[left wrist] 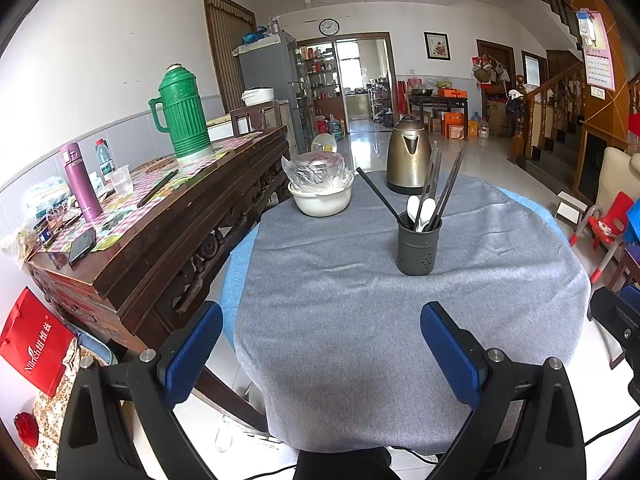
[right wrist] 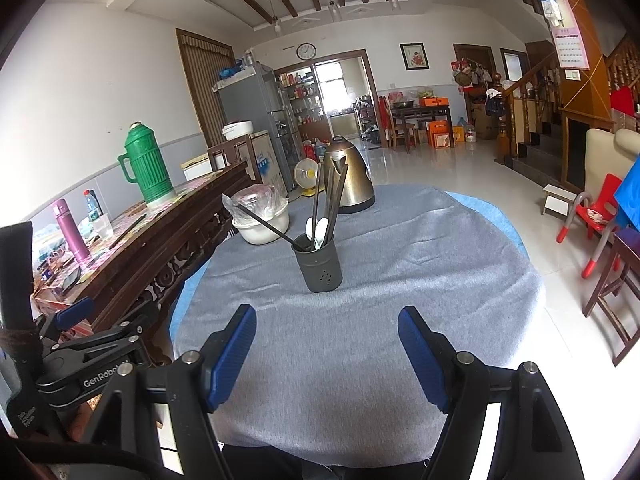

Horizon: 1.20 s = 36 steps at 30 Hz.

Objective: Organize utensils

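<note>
Through my left wrist camera, my left tool point(left wrist: 322, 336) hangs over the near edge of the table point(left wrist: 360, 320), its blue pads spread apart with nothing between them. The dark utensil holder point(left wrist: 418, 246) stands upright on the grey cloth well ahead, with chopsticks point(left wrist: 444, 188) and white spoons point(left wrist: 422, 210) in it; a bowl point(left wrist: 322, 200) and kettle point(left wrist: 408, 158) sit beyond.

Through my right wrist camera, my right tool point(right wrist: 326, 332) is likewise spread wide and empty. The utensil holder point(right wrist: 320, 266) stands near, straight ahead.
</note>
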Tool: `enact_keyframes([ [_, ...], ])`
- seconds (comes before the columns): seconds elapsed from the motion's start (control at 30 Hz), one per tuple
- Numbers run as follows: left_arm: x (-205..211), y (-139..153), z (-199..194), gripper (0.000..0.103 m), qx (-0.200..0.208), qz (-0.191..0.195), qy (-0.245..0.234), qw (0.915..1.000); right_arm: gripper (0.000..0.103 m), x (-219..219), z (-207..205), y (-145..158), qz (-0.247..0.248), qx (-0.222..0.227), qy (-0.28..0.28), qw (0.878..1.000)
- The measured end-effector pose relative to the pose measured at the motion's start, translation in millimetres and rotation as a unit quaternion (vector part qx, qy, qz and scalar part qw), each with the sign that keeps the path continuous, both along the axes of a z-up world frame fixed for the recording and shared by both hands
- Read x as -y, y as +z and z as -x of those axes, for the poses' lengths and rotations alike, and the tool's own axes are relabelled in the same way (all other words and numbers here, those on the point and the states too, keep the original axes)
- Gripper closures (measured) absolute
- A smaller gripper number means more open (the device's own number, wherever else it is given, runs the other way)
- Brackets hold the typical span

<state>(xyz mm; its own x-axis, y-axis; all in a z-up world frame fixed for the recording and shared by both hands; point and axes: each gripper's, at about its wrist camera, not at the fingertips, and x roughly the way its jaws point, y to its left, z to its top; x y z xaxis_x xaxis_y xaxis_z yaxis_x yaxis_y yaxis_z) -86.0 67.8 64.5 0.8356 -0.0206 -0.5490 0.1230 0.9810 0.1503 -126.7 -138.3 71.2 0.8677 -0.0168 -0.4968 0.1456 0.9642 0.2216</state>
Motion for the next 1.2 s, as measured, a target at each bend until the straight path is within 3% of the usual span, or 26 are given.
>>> enact_keyframes([
  [1.2, -2.4, 0.1, -1.1, 0.004, 0.001, -0.001, 0.004, 1.0, 0.026, -3.1, 1.7, 0.2, 0.003, 0.002, 0.002, 1.0],
])
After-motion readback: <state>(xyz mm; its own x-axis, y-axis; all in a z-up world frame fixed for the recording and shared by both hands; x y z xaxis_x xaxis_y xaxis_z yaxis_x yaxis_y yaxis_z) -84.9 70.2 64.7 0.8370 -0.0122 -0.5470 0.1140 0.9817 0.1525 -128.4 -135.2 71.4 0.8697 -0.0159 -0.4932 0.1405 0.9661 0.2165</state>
